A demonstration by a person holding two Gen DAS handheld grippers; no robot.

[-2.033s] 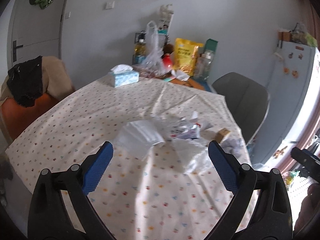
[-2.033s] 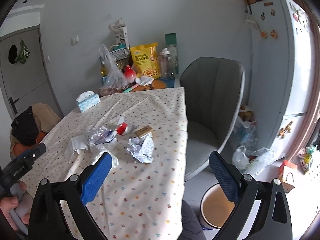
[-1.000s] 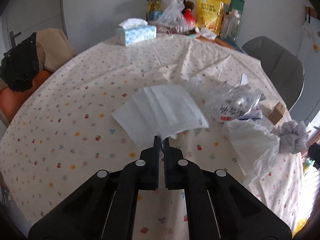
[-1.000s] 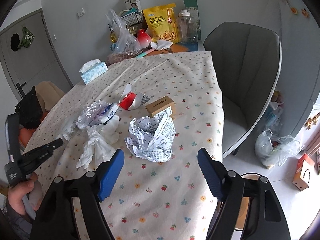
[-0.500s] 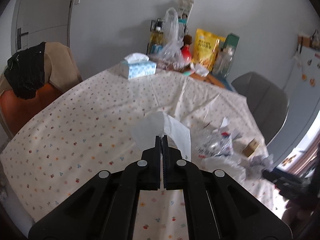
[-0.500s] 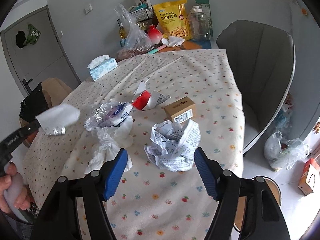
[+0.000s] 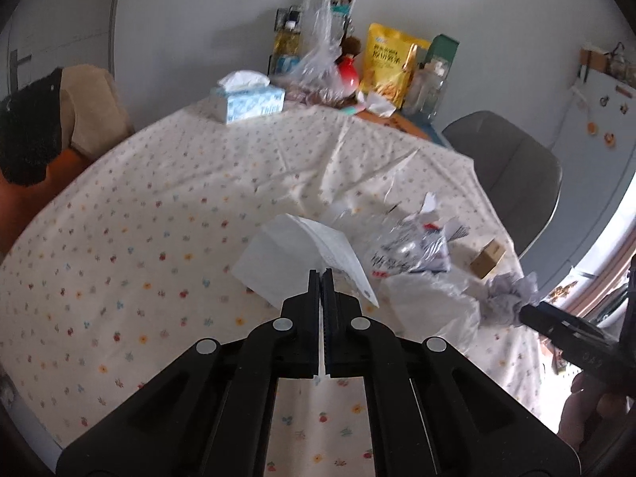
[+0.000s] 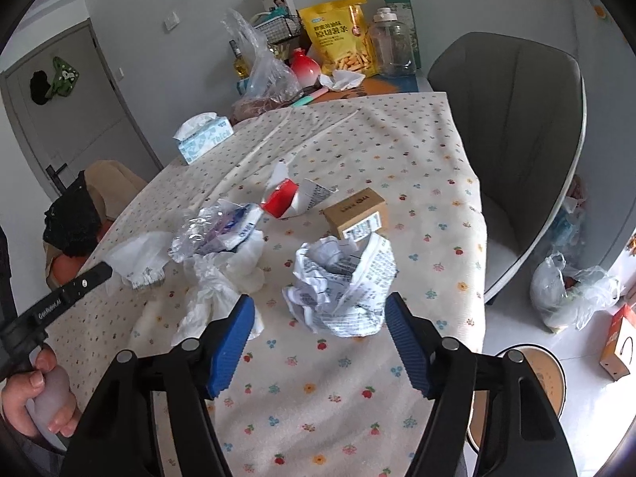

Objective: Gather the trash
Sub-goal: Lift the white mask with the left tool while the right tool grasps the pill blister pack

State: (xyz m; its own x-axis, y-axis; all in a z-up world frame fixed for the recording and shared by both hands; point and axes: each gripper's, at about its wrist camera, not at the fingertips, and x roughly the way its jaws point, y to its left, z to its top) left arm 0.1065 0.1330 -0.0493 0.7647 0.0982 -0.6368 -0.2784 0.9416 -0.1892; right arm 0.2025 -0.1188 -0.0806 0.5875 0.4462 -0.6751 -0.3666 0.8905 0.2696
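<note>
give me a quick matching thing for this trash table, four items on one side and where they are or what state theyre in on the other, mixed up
Items:
1. white napkin
2. crumpled printed paper
3. small cardboard box
4. tissue box

Places or states:
A. at the far end of the table, near the plastic bag
B. pinched in the shut left gripper
C. just beyond the crumpled paper
D. ahead of the right gripper, whose jaws are closing without touching it

Pairs: 1-B, 2-D, 3-C, 4-A

Table (image 8: 437, 206) covered by a floral-print cloth. Directly on it: crumpled printed paper (image 8: 342, 286) at centre; small cardboard box (image 8: 355, 212) touching it at 12 o'clock; red-and-white wrapper (image 8: 290, 198) at 11; clear plastic wrapper (image 8: 214, 226) and white plastic bag (image 8: 222, 282) at 9; tissue box (image 8: 202, 137) far at 11.
</note>
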